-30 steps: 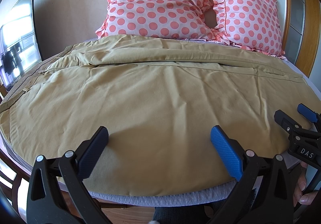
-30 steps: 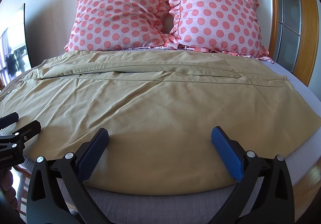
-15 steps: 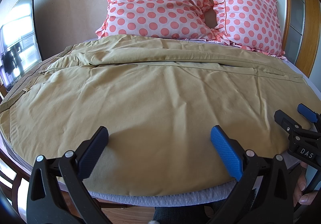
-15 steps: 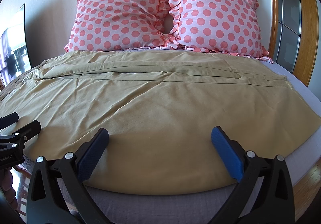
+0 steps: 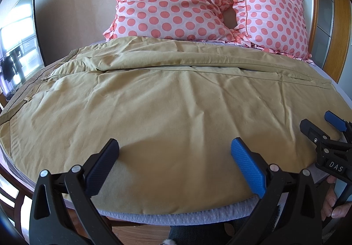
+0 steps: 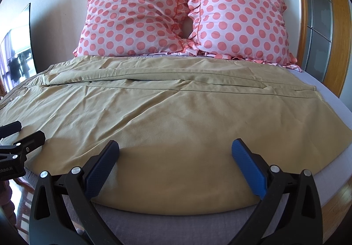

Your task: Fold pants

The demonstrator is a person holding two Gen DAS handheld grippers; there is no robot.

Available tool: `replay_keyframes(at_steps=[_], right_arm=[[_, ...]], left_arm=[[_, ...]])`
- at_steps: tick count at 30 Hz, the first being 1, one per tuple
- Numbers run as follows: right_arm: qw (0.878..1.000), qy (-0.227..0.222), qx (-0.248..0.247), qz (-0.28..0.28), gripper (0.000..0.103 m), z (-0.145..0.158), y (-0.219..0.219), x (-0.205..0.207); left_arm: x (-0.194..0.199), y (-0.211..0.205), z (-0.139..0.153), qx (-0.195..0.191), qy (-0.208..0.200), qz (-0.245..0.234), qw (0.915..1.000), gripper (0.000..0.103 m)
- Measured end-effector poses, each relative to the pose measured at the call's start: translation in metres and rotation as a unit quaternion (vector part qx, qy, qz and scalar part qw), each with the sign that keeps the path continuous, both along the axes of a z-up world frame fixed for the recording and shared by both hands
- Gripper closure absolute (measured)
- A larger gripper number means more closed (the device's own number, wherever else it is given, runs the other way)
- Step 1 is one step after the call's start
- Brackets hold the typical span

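Tan pants point(image 5: 167, 100) lie spread flat across the bed, waistband at the left, leg hems at the right; they also show in the right wrist view point(image 6: 176, 113). My left gripper point(image 5: 175, 152) is open and empty, hovering over the near edge of the pants. My right gripper point(image 6: 175, 152) is open and empty over the near edge further right. The right gripper also shows at the right edge of the left wrist view point(image 5: 316, 126). The left gripper also shows at the left edge of the right wrist view point(image 6: 22, 133).
Two pink polka-dot pillows point(image 5: 171, 1) point(image 6: 239, 25) lean against the wall at the head of the bed. The grey mattress edge point(image 5: 176, 218) runs along the front. A dark screen point(image 5: 19, 47) stands at the left. A wooden frame point(image 6: 334, 47) is at the right.
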State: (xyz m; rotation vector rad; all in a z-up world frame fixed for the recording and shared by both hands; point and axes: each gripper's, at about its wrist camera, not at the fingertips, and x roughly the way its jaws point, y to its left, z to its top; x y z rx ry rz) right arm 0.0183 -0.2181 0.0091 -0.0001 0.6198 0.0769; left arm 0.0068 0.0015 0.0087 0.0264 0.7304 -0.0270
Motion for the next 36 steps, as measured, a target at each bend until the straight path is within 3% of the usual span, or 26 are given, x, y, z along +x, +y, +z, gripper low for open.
replay_keyframes(at_steps=[2,3,6,12,15,17,20,25,27,30,31,33,35,36], right_arm=[[1.000,0.024,0.009,-0.002,0.001,0.014,-0.017,0.008],[1.000,0.016,0.018,-0.013,0.001,0.025,-0.027,0.012],[0.996,-0.013,0.043,-0.071,0.001,0.055,-0.070,0.042],[0.974,0.035,0.046,-0.219,0.001,0.077,-0.158,0.152],[0.953,0.075,0.025,-0.291,0.005,0.069,-0.197,0.217],[0.939,0.102,0.030,-0.328,0.015,0.062,-0.220,0.251],[0.920,0.129,0.046,-0.368,0.019,0.049,-0.248,0.290],[0.889,0.160,0.071,-0.424,0.024,0.022,-0.276,0.323],[0.881,0.176,0.062,-0.434,0.025,0.010,-0.278,0.332],[0.878,0.166,0.054,-0.447,0.027,0.002,-0.281,0.333],[0.878,0.161,0.053,-0.448,0.031,0.000,-0.283,0.332],[0.887,0.143,0.044,-0.437,0.050,-0.002,-0.284,0.326],[0.901,0.132,0.043,-0.411,0.084,0.001,-0.277,0.315],[0.905,0.129,0.049,-0.401,0.087,0.000,-0.278,0.308]], left_arm=[[0.003,0.006,0.010,-0.004,0.016,-0.001,0.9999,0.002],[0.008,0.011,0.016,-0.005,0.016,0.001,0.9999,0.002],[0.026,0.021,0.038,0.008,-0.020,0.022,0.9995,0.002],[0.089,0.041,0.063,0.019,-0.043,0.074,0.9961,0.002],[0.113,0.049,0.058,0.014,-0.047,0.086,0.9951,0.002],[0.122,0.052,0.052,0.005,-0.037,0.084,0.9958,0.002],[0.125,0.059,0.049,-0.042,-0.034,0.061,0.9967,0.002],[0.134,0.075,0.037,-0.109,0.000,0.055,0.9925,0.002],[0.140,0.080,0.031,-0.129,0.014,0.064,0.9895,0.002],[0.140,0.079,0.029,-0.130,0.017,0.061,0.9895,0.002],[0.139,0.077,0.029,-0.129,0.016,0.057,0.9899,0.002],[0.140,0.076,0.029,-0.128,0.017,0.052,0.9902,0.002],[0.141,0.077,0.027,-0.133,0.021,0.053,0.9895,0.002],[0.141,0.078,0.026,-0.136,0.023,0.054,0.9890,0.002]])
